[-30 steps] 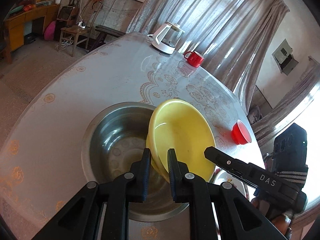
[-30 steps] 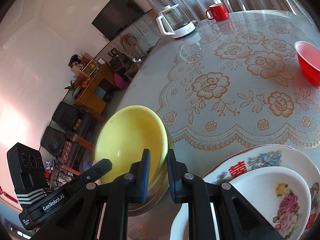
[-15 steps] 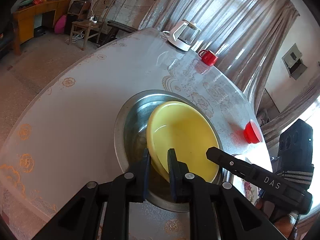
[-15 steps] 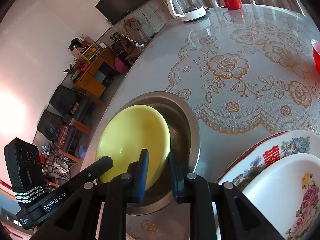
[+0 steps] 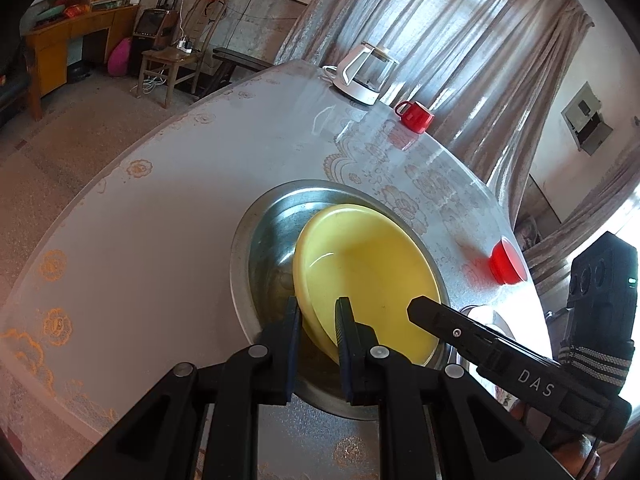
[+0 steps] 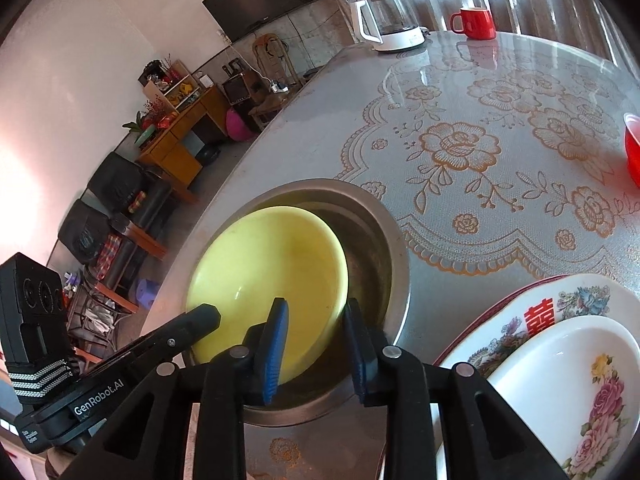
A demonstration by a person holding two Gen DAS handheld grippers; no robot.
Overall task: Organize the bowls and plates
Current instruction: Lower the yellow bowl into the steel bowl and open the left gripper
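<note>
In the left wrist view, the yellow bowl [image 5: 368, 276] is seen lying inside the steel basin [image 5: 264, 248], tilted, with its mouth turned up and toward the right of the basin and its near rim raised. It is round, so no long axis can be told. The left gripper [image 5: 317, 320] is closed on that near rim, one jaw outside the bowl and one inside. The right gripper [image 5: 424, 308] is seen reaching in from the right of the basin, over the bowl's right edge. The basin is set on a round surface [image 5: 168, 208] covered by a pale cloth with gold flowers. Beyond the basin a white kettle [image 5: 362, 76] and a red mug [image 5: 416, 114] are placed near the far edge, and a small red bowl [image 5: 508, 262] to the basin's right. Curtains, a wooden chair and a desk are seen behind.

In the right wrist view, the yellow bowl [image 6: 272, 280] is shown leaning against the left wall of the basin [image 6: 384, 240], its mouth facing up and toward the camera. The right gripper [image 6: 316, 320] straddles the bowl's right rim; its jaws have just been opening, and a gap is seen between the right jaw and the rim, so the bowl is not pinched. The left gripper [image 6: 200, 316] enters from the basin's left. Right of the basin, a white bowl [image 6: 560, 368] rests in a flowered plate [image 6: 540, 300]. A wall television and shelves lie beyond.
</note>
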